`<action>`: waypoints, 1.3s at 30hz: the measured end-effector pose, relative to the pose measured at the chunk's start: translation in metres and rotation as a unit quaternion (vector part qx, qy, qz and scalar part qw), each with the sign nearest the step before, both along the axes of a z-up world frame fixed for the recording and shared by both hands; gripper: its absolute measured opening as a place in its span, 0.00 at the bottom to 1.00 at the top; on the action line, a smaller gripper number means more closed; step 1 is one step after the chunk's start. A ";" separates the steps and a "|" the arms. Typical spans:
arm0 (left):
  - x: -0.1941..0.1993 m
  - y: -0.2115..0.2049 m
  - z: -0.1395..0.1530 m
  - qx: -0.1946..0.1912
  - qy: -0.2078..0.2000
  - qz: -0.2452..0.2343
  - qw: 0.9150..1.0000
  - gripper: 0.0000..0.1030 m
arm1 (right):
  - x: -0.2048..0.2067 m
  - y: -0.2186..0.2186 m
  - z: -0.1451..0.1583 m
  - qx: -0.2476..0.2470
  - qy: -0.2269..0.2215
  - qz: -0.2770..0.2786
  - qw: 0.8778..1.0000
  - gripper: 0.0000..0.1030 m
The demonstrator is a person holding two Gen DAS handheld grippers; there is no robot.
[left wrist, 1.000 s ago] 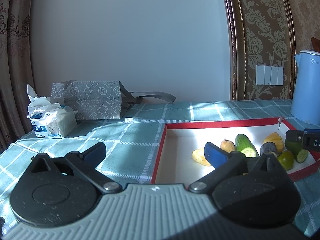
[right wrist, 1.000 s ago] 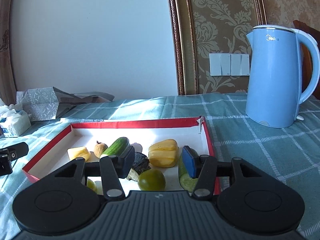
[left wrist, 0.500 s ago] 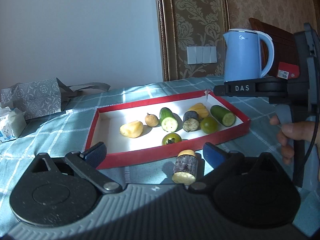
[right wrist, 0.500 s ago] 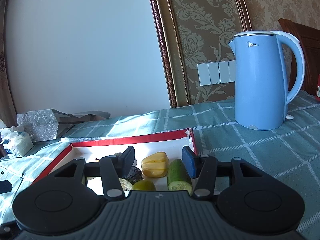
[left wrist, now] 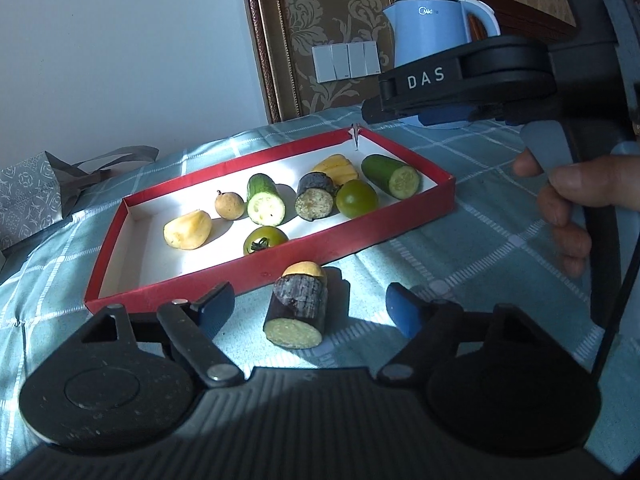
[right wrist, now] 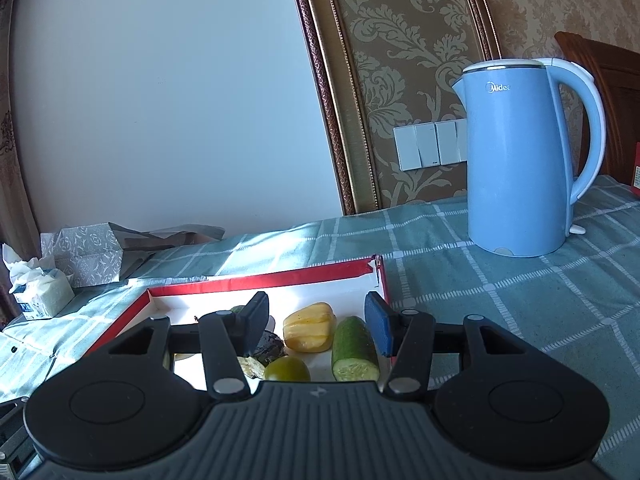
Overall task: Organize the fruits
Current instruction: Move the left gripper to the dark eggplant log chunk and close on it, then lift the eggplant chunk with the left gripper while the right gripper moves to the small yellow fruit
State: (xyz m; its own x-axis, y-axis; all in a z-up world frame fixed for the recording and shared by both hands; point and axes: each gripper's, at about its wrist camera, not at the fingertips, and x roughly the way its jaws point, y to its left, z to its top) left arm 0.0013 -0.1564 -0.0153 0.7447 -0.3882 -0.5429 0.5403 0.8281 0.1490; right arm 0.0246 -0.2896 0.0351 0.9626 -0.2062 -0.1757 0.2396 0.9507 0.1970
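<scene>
Eggplant piece (left wrist: 295,309) lies outside red tray's (left wrist: 360,236) near wall, between closing left hand-held gripper's (left wrist: 310,309) unclenched jaws.

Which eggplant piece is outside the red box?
The eggplant piece on the cloth between the left gripper's fingers; the other eggplant chunk sits inside the box.

tablecloth (left wrist: 472,240): woven cloth, matt, checked weave. tray (left wrist: 280,264): cardboard, matt red outer wall, white paper lining. kettle (right wrist: 520,160): smooth plastic, slight sheen. left gripper (left wrist: 308,312): matt black plastic, ribbed body, metal pivot pins. eggplant piece (left wrist: 298,308): rough dull skin, pale cut face. green tomato (left wrist: 357,199): smooth, glossy. tissue pack (right wrist: 42,300): crinkled paper.
</scene>
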 end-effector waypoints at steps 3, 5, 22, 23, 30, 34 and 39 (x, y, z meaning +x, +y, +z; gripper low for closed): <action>0.010 0.002 -0.003 -0.003 0.022 0.016 1.000 0.60 | 0.000 0.003 0.000 -0.007 0.003 0.004 1.000 0.50; 0.017 0.005 -0.005 -0.011 0.044 0.026 0.999 0.43 | 0.001 0.004 0.000 -0.009 0.007 0.006 1.000 0.50; 0.013 0.020 0.002 -0.042 0.050 0.018 0.998 0.30 | 0.006 0.009 -0.002 -0.019 0.020 0.011 1.000 0.51; 0.013 0.021 0.003 -0.043 0.046 0.019 0.998 0.30 | 0.006 0.009 -0.002 -0.019 0.020 0.011 1.000 0.51; 0.012 0.032 0.005 -0.040 0.036 0.037 0.998 0.30 | 0.006 0.011 -0.001 -0.021 0.021 0.016 0.999 0.51; 0.014 0.037 0.006 -0.041 0.035 0.049 0.997 0.30 | 0.007 0.013 -0.001 -0.025 0.022 0.020 0.999 0.51; 0.014 0.044 0.006 -0.043 0.038 0.063 0.996 0.30 | 0.005 0.014 -0.001 -0.028 0.022 0.025 0.999 0.51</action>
State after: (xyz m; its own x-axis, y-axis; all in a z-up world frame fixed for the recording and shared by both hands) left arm 0.0152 -0.1123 -0.0094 0.7486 -0.3424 -0.5678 0.4389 0.8978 0.0373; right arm 0.0297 -0.2759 0.0342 0.9638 -0.1686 -0.2066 0.1984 0.9711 0.1329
